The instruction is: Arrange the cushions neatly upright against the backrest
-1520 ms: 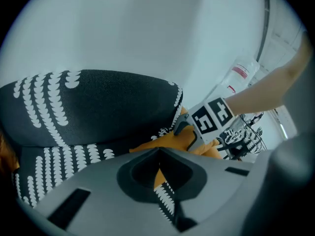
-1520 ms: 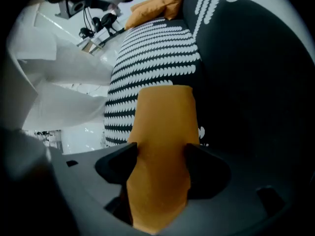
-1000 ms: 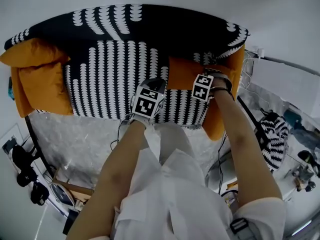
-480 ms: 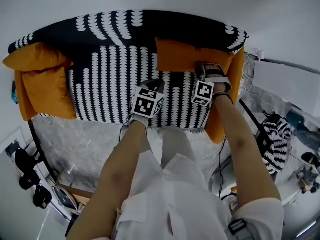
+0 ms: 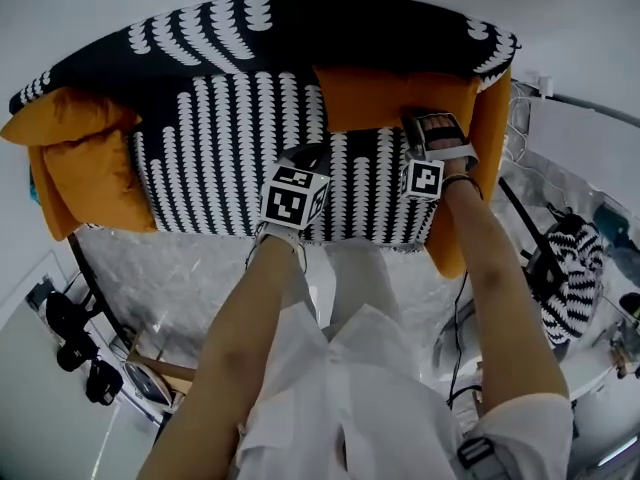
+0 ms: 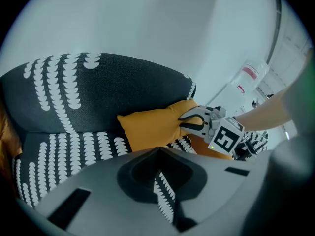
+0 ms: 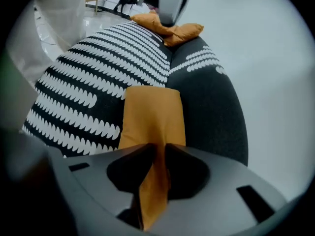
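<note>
The orange cushion point(image 5: 385, 98) is being pinched at its near edge by the right gripper point(image 5: 437, 133), with a thin fold of fabric being squeezed between the closed fingers. Ahead of those fingers, the cushion's body is being leaned on the dark backrest point(image 5: 330, 33), with its lower edge being carried by the patterned seat point(image 5: 220, 158). In the right gripper view it is being shown tilted rather than squarely upright.

The left gripper point(image 5: 305, 158) is being held above the seat, to the left of the right fingers. Its fingers are being pressed together on nothing, and only seat pattern is being seen through the slit.

As only a fold is being gripped, the fabric could be pulled free during the next adjustment. The cushion could also flop forward on release, since no support is being given by the empty left fingers. Far to the left of both sets of fingers, the piled cushions point(image 5: 85, 158) are being left unarranged.
</note>
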